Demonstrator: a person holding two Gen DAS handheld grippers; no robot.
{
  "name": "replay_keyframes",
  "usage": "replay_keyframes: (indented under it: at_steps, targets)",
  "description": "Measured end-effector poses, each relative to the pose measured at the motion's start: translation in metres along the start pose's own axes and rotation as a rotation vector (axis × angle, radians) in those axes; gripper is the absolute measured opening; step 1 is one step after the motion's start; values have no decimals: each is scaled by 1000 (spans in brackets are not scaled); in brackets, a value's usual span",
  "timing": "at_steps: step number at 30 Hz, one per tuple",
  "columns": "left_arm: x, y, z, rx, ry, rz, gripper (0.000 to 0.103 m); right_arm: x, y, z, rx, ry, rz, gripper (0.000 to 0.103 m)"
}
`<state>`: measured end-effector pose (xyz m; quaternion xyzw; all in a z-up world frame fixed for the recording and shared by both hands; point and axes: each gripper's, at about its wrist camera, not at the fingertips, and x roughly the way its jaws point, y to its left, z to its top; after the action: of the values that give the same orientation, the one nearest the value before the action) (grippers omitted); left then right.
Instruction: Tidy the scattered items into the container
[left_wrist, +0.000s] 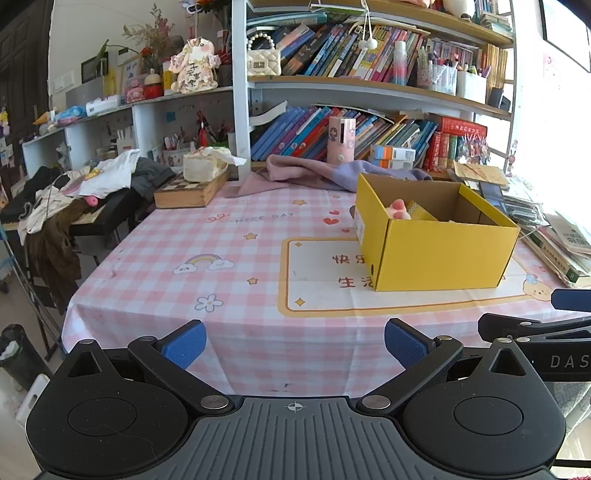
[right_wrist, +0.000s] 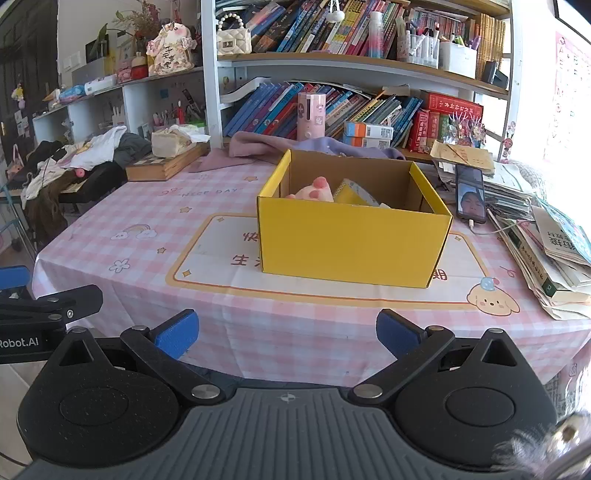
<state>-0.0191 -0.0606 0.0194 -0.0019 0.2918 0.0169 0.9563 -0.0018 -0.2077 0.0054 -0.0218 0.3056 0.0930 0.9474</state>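
Observation:
A yellow cardboard box stands open on the pink checked tablecloth. Inside it lie a pink paw-shaped plush toy and a yellow packet. My left gripper hovers open over the table's near edge, left of the box, with nothing between its blue pads. My right gripper is also open and empty, straight in front of the box. Each gripper shows at the other view's side edge.
A phone on a cable lies right of the box, beside stacked books and papers. Purple and pink cloth, a wooden chessboard case with a tissue pouch, and bookshelves line the back. Clothes pile at left.

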Motion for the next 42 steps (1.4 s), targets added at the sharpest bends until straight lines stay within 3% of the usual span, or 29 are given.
replay_keyframes:
  at_steps: [42]
  targets:
    - [1,1,-3,-24,26,13,103,-1,4,-1,-18,0,26,103]
